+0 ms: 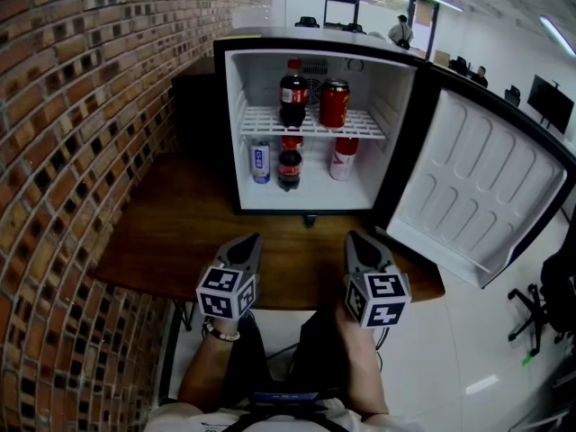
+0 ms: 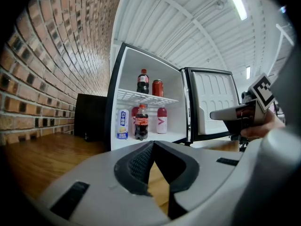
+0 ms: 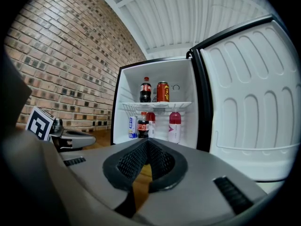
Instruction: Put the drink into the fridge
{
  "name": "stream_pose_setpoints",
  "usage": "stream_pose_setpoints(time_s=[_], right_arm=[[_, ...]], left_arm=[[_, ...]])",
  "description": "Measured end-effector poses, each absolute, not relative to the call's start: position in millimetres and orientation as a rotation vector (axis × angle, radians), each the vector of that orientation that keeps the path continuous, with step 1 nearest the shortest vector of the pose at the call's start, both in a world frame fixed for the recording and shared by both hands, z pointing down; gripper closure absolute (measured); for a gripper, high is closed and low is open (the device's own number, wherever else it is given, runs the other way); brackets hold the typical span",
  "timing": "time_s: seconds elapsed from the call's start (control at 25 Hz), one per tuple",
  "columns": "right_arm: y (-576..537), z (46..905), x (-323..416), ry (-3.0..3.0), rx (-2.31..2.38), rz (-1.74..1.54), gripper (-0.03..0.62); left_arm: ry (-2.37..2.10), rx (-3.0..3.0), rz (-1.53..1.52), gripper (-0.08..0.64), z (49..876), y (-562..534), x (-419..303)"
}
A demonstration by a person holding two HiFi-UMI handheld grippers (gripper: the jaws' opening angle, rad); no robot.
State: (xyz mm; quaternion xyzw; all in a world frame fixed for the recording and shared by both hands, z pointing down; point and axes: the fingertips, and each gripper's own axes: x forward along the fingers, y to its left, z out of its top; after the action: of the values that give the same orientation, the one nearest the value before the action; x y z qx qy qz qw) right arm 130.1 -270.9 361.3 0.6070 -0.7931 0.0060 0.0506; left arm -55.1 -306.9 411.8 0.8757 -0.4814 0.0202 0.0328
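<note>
A small fridge (image 1: 232, 133) stands open on the wooden table (image 1: 171, 232), its door (image 1: 477, 187) swung out to the right. On the wire shelf (image 1: 360, 130) are a cola bottle (image 1: 292, 97) and a red can (image 1: 334, 104). Below stand a blue-white can (image 1: 261, 162), a small cola bottle (image 1: 289, 167) and a pink bottle (image 1: 343, 158). My left gripper (image 1: 250, 238) and right gripper (image 1: 353, 237) hover side by side over the table's front edge, both pointing at the fridge. Both are shut with nothing between the jaws, as seen for the left gripper (image 2: 153, 142) and the right gripper (image 3: 147, 140).
A brick wall (image 1: 63, 151) runs along the left. A black box (image 1: 193, 106) sits between it and the fridge. The open door overhangs the table's right end above a white floor, where an office chair (image 1: 540, 304) stands. My legs show below the table edge.
</note>
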Motion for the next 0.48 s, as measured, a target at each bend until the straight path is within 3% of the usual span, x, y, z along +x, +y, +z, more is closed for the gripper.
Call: stream_pose_setpoints(time_s=[0.48], right_arm=[[-270.9,363.0,131.6,-2.411,1.851,0.02,0.574]], left_arm=[[-1.478,2.708,0.053,0.56,402.6,-308.1,-52.2]])
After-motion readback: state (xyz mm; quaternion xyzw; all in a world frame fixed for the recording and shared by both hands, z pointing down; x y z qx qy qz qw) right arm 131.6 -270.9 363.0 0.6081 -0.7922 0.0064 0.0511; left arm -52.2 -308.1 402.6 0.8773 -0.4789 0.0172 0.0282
